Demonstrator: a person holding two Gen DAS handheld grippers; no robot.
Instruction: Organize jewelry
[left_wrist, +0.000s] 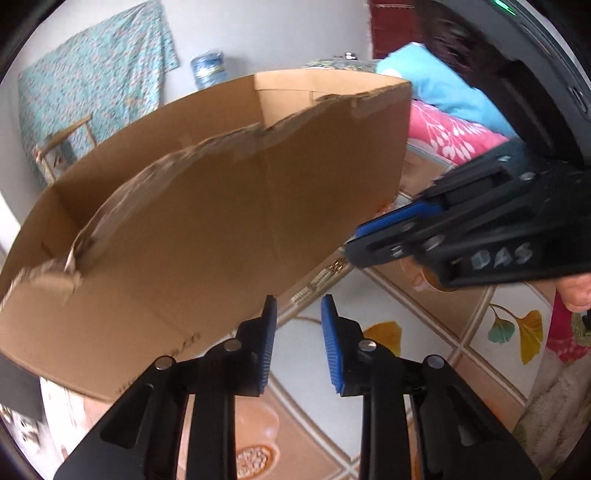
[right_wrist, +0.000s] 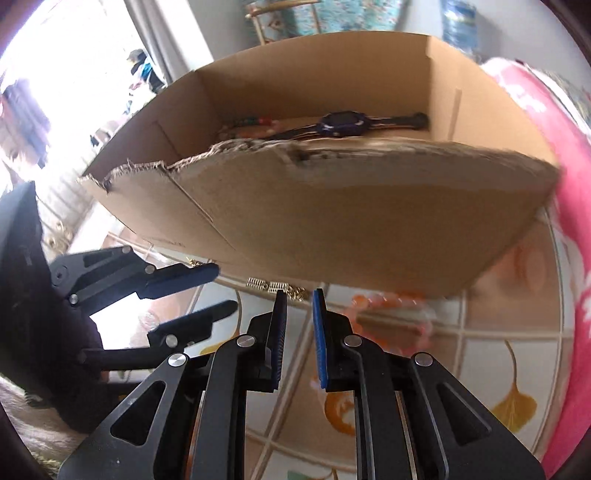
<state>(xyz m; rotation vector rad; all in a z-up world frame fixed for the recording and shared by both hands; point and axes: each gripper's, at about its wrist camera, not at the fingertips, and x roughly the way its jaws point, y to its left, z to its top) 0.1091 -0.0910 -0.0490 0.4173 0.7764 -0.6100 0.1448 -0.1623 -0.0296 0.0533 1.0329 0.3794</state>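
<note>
A torn-edged cardboard box (right_wrist: 332, 221) stood on a leaf-patterned mat (right_wrist: 498, 354), holding a dark wristwatch (right_wrist: 340, 123) and a beaded strand (right_wrist: 255, 123) against its far wall. At the foot of the box's near wall lay a gold chain bracelet (right_wrist: 273, 287), just ahead of the right gripper (right_wrist: 298, 295) and beside the left gripper (left_wrist: 298, 301). An orange bead bracelet (right_wrist: 391, 325) lay blurred, right of the right gripper. Both grippers' jaws stood narrowly parted with nothing between them.
</note>
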